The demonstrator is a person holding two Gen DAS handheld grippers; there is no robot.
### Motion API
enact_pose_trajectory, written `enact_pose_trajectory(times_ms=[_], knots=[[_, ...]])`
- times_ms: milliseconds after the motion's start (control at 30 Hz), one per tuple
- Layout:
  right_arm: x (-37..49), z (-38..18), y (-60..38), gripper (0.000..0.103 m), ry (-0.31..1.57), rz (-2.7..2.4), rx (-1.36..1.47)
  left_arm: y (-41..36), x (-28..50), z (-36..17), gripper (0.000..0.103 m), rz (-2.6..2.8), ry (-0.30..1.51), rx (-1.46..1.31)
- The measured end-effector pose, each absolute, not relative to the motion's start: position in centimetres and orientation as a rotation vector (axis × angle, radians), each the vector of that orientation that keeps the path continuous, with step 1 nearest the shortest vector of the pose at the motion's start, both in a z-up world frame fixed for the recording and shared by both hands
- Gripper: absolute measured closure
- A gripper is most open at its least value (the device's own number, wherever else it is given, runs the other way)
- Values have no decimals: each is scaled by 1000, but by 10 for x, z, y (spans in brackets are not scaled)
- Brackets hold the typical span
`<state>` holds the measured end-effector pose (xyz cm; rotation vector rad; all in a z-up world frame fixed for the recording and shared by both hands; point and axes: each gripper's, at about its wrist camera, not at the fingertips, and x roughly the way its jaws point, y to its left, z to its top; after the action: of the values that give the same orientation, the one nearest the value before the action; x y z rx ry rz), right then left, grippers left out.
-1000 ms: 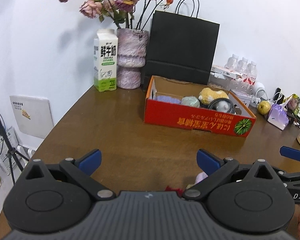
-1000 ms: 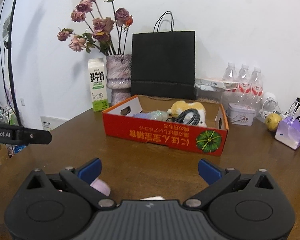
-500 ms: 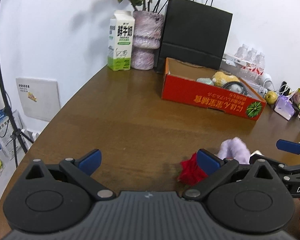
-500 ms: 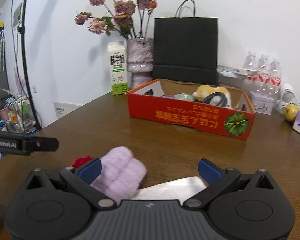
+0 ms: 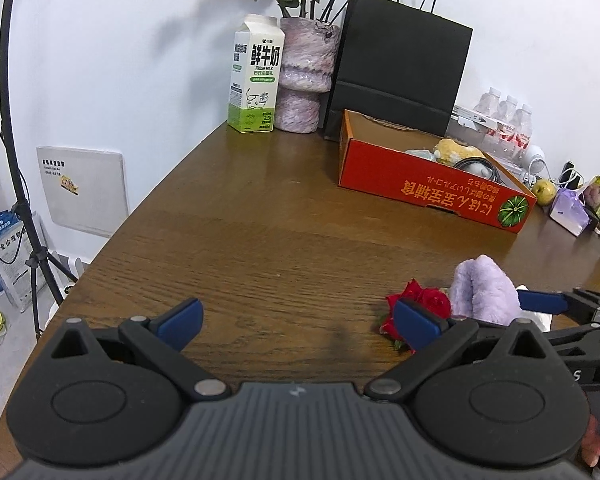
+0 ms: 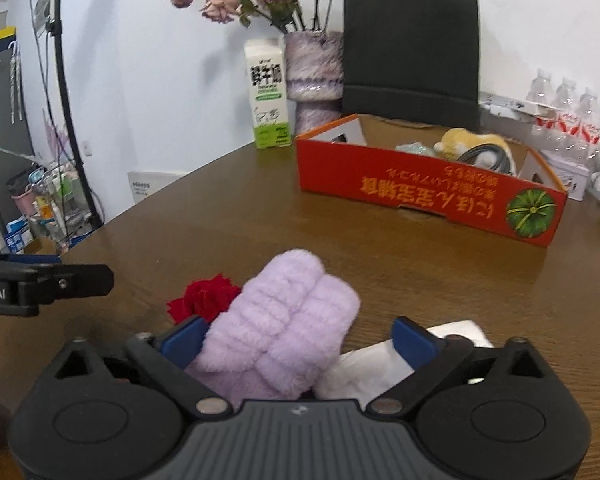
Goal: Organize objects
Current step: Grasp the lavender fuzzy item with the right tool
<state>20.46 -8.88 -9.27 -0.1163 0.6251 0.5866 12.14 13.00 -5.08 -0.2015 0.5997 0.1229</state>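
A fluffy lilac sock roll (image 6: pixel 288 320) lies on the brown table between the wide-open fingers of my right gripper (image 6: pixel 298 340); the fingers do not press it. It also shows in the left wrist view (image 5: pixel 486 292). A red fabric rose (image 6: pixel 206 300) lies just left of it, by my left gripper's right fingertip (image 5: pixel 414 320). A white packet (image 6: pixel 384 360) lies under the right gripper. My left gripper (image 5: pixel 296 320) is open and empty over bare table. The red cardboard box (image 6: pixel 424 192) at the back holds a yellow plush, a cable and other items.
A milk carton (image 5: pixel 254 76), a vase of dried roses (image 5: pixel 304 76) and a black paper bag (image 5: pixel 400 68) stand behind the box. Water bottles (image 6: pixel 564 120), a yellow apple (image 5: pixel 544 192) and a small lilac bag (image 5: pixel 570 210) are at the right. The table's curved edge (image 5: pixel 112 236) runs on the left.
Both grippers have pulled back and tilted down. The lilac sock roll, the rose and the white packet have come into view, the sock roll now between the right fingers.
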Motion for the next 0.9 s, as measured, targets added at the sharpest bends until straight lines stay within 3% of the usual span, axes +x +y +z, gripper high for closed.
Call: enact_pose_trajectory(times_ms=[67, 100, 333, 533, 900], knots=[[203, -94, -86, 23, 629, 605, -117, 132, 120, -51, 0, 125, 599, -205], [202, -94, -85, 33, 629, 616, -116, 133, 120, -52, 0, 125, 598, -207], [194, -90, -85, 64, 603, 660, -102, 133, 118, -53, 0, 130, 599, -217], [194, -86, -93, 73, 579, 695, -66, 124, 121, -51, 0, 125, 602, -202], [197, -72, -130, 74, 476, 682, 21, 96, 136, -56, 0, 95, 619, -168]])
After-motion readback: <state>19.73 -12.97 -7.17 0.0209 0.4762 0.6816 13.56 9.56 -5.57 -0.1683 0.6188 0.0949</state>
